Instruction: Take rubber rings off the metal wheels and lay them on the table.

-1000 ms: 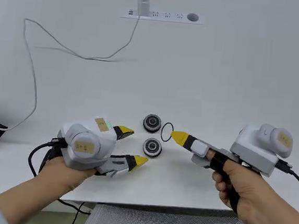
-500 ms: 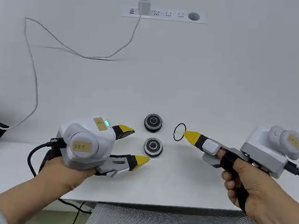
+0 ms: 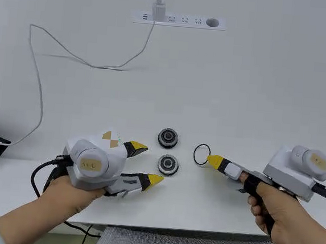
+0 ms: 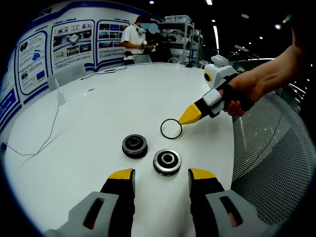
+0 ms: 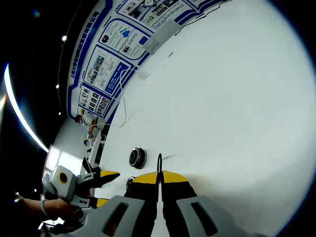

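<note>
Table (image 3: pixel 256 96), rubber ring (image 3: pixel 201 154), posters (image 4: pixel 74 44) seemingly unreadable

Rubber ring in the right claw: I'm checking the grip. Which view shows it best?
The left gripper view: the rubber ring shows as a full loop, pinched at its edge by the right claw. The head view shows it smaller; the right gripper view shows it edge-on, a line between its jaws.

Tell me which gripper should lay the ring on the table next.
Right. The right gripper is shut on the rubber ring, clear of both metal wheels, over bare table. The left gripper is open and empty, near the closer wheel.
</note>
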